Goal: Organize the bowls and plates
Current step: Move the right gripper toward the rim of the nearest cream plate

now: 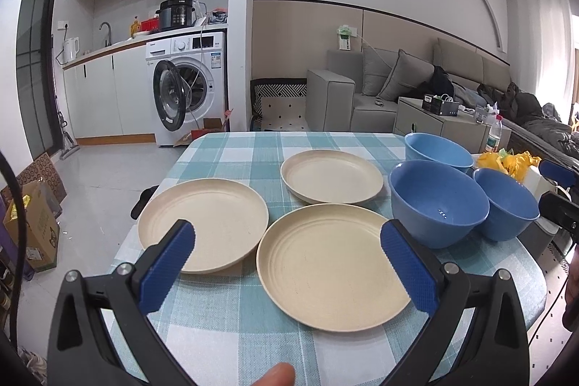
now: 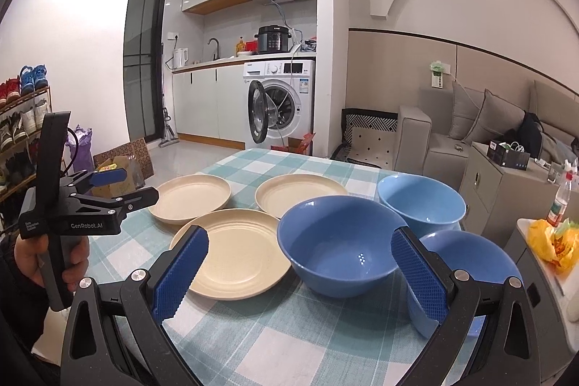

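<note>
While jaws gape, near plate lies between.

Checked tablecloth — washing machine open, perhaps.

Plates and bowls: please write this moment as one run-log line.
plates: three, unstacked | bowls: three, unstacked | left gripper: open, empty | right gripper: open, empty

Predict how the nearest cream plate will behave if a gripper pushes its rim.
The nearest cream plate lies flat and shallow, so it would likely slide over the checked tablecloth rather than tip. Its matte, thin look suggests light plastic, probably stiff, not fragile.
</note>
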Available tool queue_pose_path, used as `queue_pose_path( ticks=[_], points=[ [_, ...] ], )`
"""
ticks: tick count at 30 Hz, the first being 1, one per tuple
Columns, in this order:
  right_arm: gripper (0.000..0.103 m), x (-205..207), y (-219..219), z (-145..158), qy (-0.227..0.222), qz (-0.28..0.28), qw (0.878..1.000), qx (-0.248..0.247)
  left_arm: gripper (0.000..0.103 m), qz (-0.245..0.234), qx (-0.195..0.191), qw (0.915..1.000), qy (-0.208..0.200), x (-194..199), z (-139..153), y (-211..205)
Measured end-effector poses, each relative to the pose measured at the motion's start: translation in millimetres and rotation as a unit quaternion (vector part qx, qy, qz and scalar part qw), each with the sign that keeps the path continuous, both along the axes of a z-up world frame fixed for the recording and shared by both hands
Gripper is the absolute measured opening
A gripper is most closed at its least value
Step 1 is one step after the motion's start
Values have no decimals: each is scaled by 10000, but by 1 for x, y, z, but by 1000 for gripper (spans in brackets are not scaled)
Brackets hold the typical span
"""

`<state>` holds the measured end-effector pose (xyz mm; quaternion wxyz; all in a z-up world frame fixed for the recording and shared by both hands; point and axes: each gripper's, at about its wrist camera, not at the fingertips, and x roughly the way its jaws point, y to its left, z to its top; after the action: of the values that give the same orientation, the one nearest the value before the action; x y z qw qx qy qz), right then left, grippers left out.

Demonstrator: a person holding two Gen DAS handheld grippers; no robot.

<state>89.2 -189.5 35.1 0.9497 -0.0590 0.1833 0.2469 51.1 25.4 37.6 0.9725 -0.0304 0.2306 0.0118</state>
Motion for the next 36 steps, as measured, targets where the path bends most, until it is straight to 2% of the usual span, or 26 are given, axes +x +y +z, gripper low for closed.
queue_pose_path(
  ticks=[11, 19, 26, 36],
  points=[
    [103, 29, 8, 20, 156, 49, 9999, -43, 103, 74, 283, 9994, 156, 24, 12, 3],
    [103, 59, 12, 41, 210, -9, 9997, -150, 103, -36, 90, 9994, 338, 47, 22, 10],
    [103, 86, 15, 57, 281, -68, 9994, -174, 103, -90, 260, 9992, 305, 67, 33, 9],
    [103, 122, 23, 74, 525, -43, 9985, -134, 103, -98, 262, 9989, 384, 97, 41, 14]
  ],
)
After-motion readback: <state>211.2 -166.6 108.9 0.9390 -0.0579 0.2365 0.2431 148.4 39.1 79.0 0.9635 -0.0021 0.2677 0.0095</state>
